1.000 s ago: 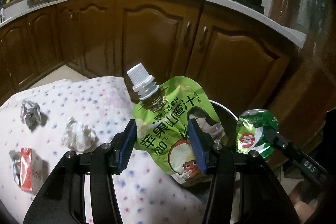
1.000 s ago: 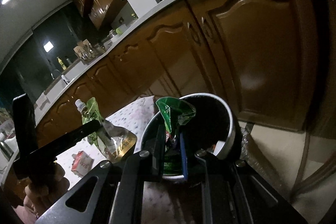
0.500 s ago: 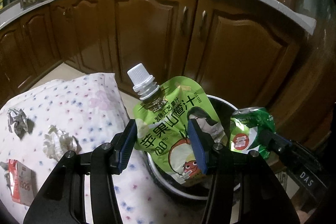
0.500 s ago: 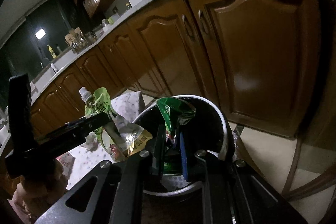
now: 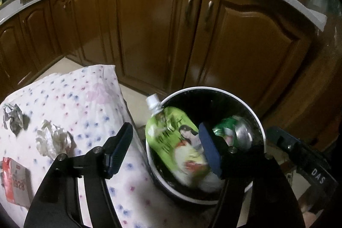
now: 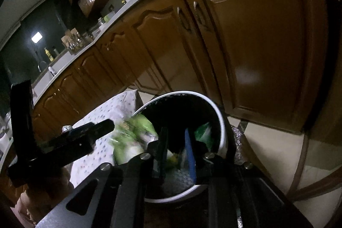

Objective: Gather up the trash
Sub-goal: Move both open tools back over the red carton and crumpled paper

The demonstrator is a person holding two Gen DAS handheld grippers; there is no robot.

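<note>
L gripper (image 5: 165, 150) tilted down, jaws opening — pouch (image 5: 171, 140) loose; R gripper (image 6: 177, 150) opening, empty.

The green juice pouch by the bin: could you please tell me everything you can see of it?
The juice pouch is a soft, glossy, lime-green plastic bag with a white screw cap and printed fruit artwork, blurred by motion. It tilts with its cap up and to the left, its body inside the round white-rimmed bin. The left tongs are opening around it, their pads no longer pressing it. A crushed green can lies beside it.
</note>
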